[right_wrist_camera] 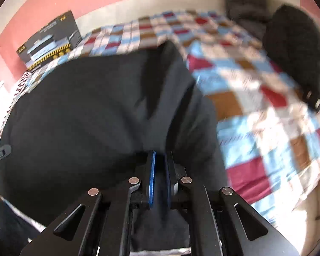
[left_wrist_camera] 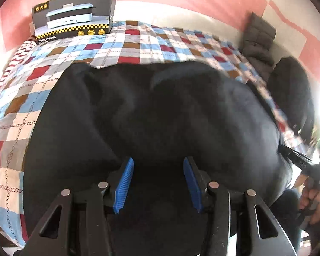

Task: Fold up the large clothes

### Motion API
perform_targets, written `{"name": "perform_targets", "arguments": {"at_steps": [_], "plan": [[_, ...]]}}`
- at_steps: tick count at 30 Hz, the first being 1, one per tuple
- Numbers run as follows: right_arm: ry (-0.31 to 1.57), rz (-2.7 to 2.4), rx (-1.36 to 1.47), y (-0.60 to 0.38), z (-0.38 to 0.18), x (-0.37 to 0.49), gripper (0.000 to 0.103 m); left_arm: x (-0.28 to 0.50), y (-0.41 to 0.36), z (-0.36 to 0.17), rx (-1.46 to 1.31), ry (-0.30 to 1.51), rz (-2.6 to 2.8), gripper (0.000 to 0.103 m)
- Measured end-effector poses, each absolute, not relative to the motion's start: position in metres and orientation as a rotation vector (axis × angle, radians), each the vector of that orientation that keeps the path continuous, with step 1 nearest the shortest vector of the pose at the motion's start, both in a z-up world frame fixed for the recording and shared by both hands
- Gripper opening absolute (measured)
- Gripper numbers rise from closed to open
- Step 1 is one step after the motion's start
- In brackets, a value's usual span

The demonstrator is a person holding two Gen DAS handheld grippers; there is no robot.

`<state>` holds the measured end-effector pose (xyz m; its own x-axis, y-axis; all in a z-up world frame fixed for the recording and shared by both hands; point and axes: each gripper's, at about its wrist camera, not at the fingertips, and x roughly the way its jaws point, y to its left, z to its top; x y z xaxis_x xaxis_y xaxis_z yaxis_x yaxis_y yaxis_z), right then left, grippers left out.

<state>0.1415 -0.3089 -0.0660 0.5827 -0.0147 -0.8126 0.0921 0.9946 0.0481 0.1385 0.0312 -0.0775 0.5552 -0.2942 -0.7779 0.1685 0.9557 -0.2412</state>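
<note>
Right gripper (right_wrist_camera: 159, 179): jaws nearly shut, pinching a fold of black garment (right_wrist_camera: 100, 111) near its right edge.
Left gripper (left_wrist_camera: 157, 183): about half open, cloth below/between pads, prob. not clamped.
Garment: spread on checked bedspread (left_wrist_camera: 138, 40), bulk ahead of both.
Handling: soft, floppy, fairly heavy; grab edges/corners.

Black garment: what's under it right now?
The black garment lies on the checked bedspread, which shows around its far and side edges. Whatever sits beneath its middle is covered and cannot be seen.
</note>
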Motion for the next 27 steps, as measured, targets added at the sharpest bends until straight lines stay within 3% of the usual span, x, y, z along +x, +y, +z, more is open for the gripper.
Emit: {"name": "perform_targets", "arguments": {"at_steps": [3, 7, 18, 27], "plan": [[0.874, -0.021, 0.086, -0.309, -0.047, 0.158, 0.01, 0.155, 0.025, -0.061, -0.118, 0.895, -0.294, 0.05], [0.9, -0.003, 0.12, -0.319, -0.054, 0.204, 0.027, 0.193, 0.018, -0.051, -0.066, 0.849, -0.279, 0.052], [0.983, -0.103, 0.166, -0.352, -0.094, 0.241, 0.026, 0.257, 0.112, -0.11, -0.146, 0.942, -0.11, 0.052], [0.887, -0.052, 0.18, -0.352, -0.047, 0.273, 0.026, 0.276, 0.115, -0.097, -0.098, 0.914, -0.034, 0.05]]}}
